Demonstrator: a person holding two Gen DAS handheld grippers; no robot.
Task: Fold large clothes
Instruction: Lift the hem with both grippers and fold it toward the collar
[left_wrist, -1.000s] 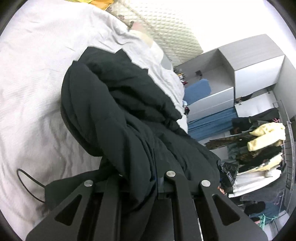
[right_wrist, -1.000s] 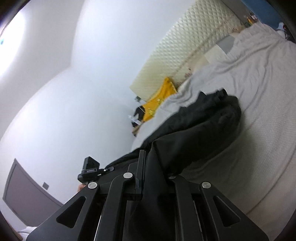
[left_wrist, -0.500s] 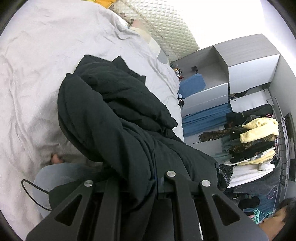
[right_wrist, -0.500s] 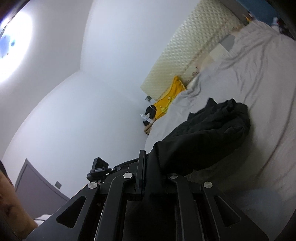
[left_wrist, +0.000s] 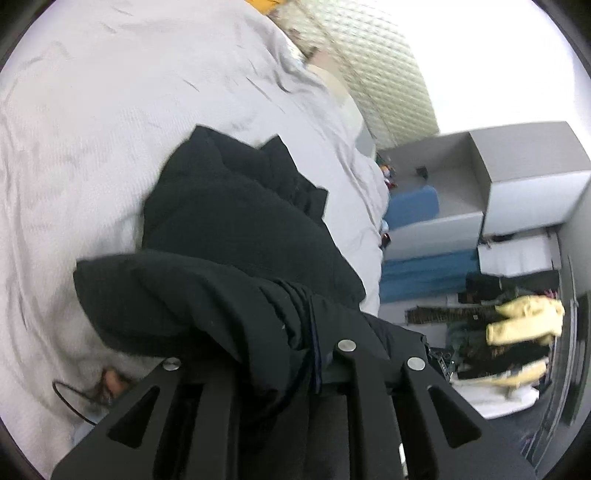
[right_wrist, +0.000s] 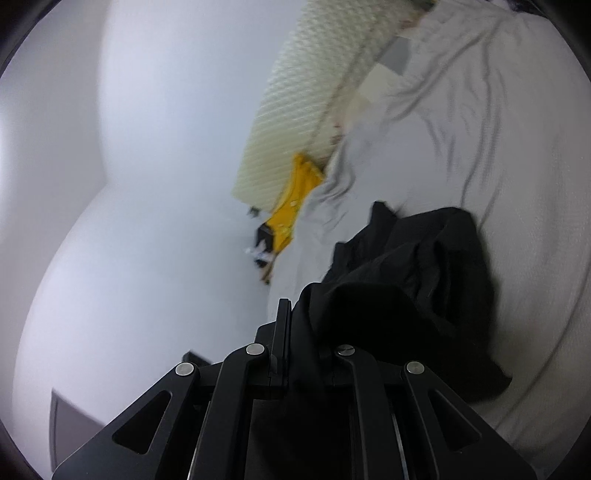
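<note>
While both grippers, left gripper (left_wrist: 295, 373) and right gripper (right_wrist: 303, 369), pinch the black jacket (left_wrist: 236, 236), the left's fingers just starting to ease open, its bulk trails ahead of them onto the bed (left_wrist: 92, 129).

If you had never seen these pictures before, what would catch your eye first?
A bulky black jacket heaped on the pale grey bed, its near edge bunched between both tongs, left and right. Next, a yellow cloth beside the quilted headboard.
</note>
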